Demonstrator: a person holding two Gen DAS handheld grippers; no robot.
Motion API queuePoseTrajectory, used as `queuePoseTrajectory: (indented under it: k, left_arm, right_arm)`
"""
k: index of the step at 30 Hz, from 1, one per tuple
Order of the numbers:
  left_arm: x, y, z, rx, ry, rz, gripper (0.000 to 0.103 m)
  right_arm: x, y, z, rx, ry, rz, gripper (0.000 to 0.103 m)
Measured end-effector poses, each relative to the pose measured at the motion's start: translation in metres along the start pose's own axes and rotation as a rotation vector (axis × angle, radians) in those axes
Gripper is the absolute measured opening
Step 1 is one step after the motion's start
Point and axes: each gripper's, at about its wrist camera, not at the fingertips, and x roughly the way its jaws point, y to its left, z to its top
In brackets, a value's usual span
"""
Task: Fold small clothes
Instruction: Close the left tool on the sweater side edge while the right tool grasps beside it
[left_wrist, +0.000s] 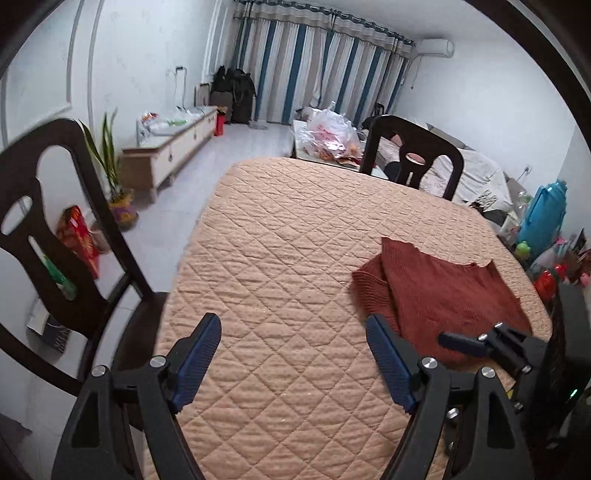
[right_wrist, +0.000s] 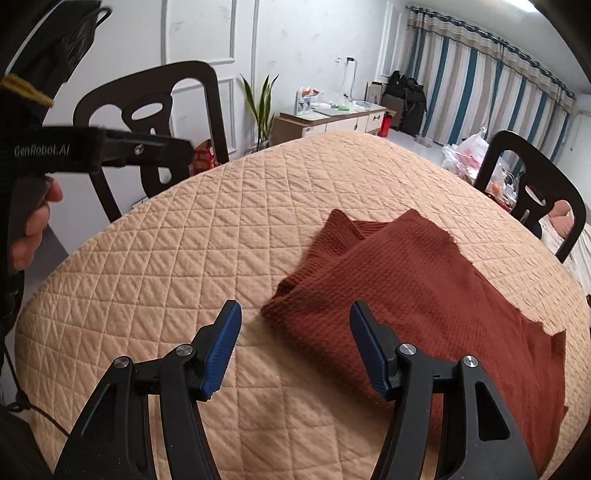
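Note:
A rust-red knit garment (right_wrist: 406, 280) lies partly folded on the quilted peach table cover (right_wrist: 207, 243). It also shows in the left wrist view (left_wrist: 443, 291) at the right side of the table. My left gripper (left_wrist: 293, 332) is open and empty above bare quilt, left of the garment. My right gripper (right_wrist: 295, 317) is open and empty, hovering over the garment's near left edge. The right gripper's fingers (left_wrist: 465, 341) show in the left wrist view over the garment. The left gripper (right_wrist: 162, 147) shows in the right wrist view, held up at the far left.
Dark wooden chairs stand at the table's left (left_wrist: 55, 229) and far side (left_wrist: 410, 155). A low cabinet (left_wrist: 173, 147), a potted plant (left_wrist: 110, 166) and striped curtains (left_wrist: 314, 66) are behind. Bottles and toys (left_wrist: 543, 229) crowd the right edge.

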Motion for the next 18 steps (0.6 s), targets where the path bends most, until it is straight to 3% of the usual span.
queuePoseTrajectory:
  k: [4, 10, 18]
  left_arm:
    - [0.012, -0.001, 0.004, -0.008, 0.024, -0.036, 0.083]
    - [0.039, 0.004, 0.011, -0.086, 0.103, -0.191, 0.083]
    - [0.065, -0.005, 0.019, -0.075, 0.138, -0.235, 0.084]
  right_arm:
    - [0.011, 0.007, -0.001, -0.020, 0.021, -0.014, 0.062]
    - [0.027, 0.015, -0.002, -0.055, 0.061, -0.067, 0.062]
    - [0.034, 0.008, -0.001, -0.039, 0.065, -0.131, 0.061]
